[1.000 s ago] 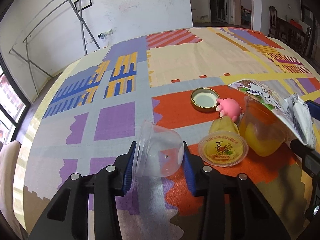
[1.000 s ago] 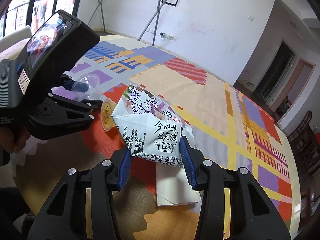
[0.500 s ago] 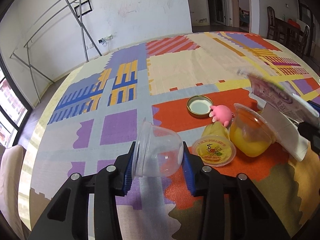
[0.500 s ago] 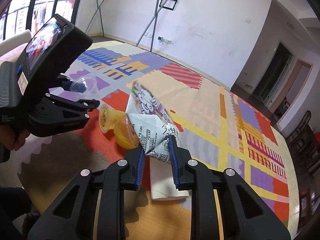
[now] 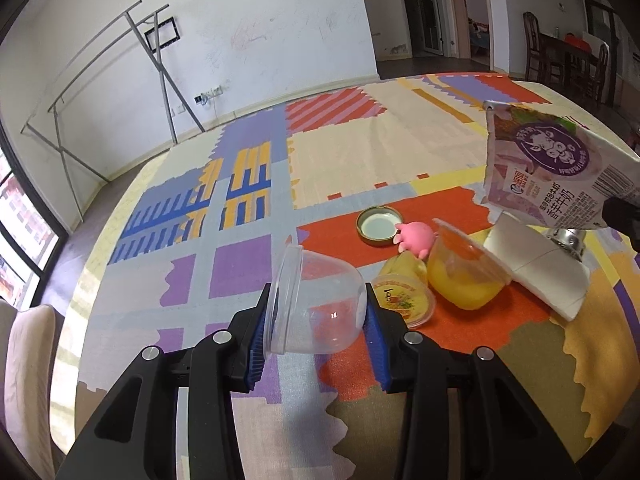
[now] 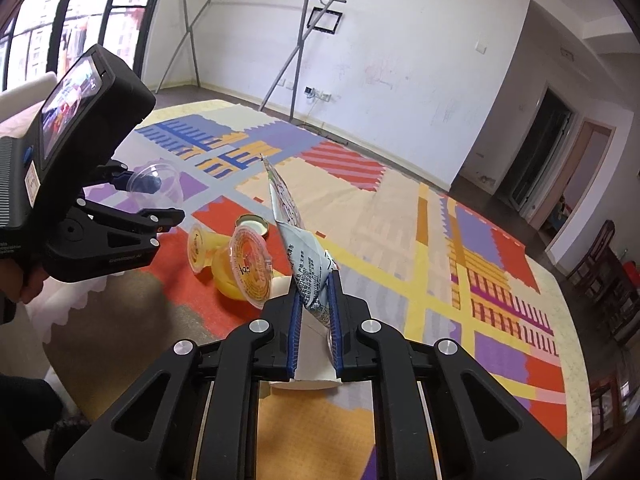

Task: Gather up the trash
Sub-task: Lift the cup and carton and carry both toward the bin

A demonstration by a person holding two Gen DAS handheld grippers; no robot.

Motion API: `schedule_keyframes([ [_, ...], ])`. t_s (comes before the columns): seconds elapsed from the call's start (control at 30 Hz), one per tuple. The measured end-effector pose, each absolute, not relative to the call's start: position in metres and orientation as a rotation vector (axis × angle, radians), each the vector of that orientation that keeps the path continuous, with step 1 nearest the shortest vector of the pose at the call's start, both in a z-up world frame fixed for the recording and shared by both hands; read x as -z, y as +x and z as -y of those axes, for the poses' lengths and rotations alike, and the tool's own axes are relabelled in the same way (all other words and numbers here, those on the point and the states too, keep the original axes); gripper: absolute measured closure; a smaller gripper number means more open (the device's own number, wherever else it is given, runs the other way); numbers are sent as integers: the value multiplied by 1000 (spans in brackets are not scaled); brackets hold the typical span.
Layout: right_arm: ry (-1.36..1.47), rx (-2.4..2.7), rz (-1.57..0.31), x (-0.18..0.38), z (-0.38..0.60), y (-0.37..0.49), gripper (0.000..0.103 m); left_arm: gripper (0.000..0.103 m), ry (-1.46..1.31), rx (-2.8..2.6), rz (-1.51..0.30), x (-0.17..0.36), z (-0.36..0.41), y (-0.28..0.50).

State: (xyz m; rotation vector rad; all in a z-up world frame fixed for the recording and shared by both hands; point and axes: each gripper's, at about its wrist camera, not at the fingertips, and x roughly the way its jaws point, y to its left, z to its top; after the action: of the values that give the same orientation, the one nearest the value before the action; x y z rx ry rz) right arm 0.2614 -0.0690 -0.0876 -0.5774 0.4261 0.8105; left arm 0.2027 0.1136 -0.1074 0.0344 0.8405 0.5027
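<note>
The left claw (image 5: 316, 340) grips an empty clear plastic cup (image 5: 316, 304) tipped on its side, rim to the left, held above the surface (image 5: 180, 280) with its patchwork cloth. Just right of that cup, 2 jelly cups sit on an orange patch: a smaller one with a yellow printed lid (image 5: 402, 300) and a fuller orange jelly cup (image 5: 464, 280) tilted against it, its sealed film facing up and right; both hold yellow-orange filling. Behind the orange jelly cup lie a pink toy (image 5: 416, 237) and, just beside it, an upturned metal jar lid (image 5: 378, 226) with a pale inside. To the right of the orange jelly cup a white folded napkin (image 5: 536, 268) touches it. The right claw (image 6: 314, 320) is closed on the lower corner of a flattened milk pouch (image 6: 296, 240), which stands edge-on and lifted clear above the napkin. The left wrist view shows the pouch's purple printed face (image 5: 544, 168) with a cartoon cow, and the pink toy, which the right wrist view hides. The right wrist view alone shows the orange jelly cup's printed film (image 6: 250, 266) face-on and the left claw's body with its screen (image 6: 68, 108).
</note>
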Motion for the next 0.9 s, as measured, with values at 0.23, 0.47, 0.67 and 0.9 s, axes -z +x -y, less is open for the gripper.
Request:
schedule_keyframes([
  [0.23,-575,-804,-368,71,87,252,92,59,70,-475,-817,93,-96,188],
  [0.47,-569,-814,-350,58,107,244,92,59,93,-438,-796,81,-77,174],
  [0.67,-590,-836,-331,54,123,229,92,59,129,-392,-812,79,-57,161],
  [0.9,-599,-877,-340,53,143,212,92,59,132,-356,-812,77,-38,141],
])
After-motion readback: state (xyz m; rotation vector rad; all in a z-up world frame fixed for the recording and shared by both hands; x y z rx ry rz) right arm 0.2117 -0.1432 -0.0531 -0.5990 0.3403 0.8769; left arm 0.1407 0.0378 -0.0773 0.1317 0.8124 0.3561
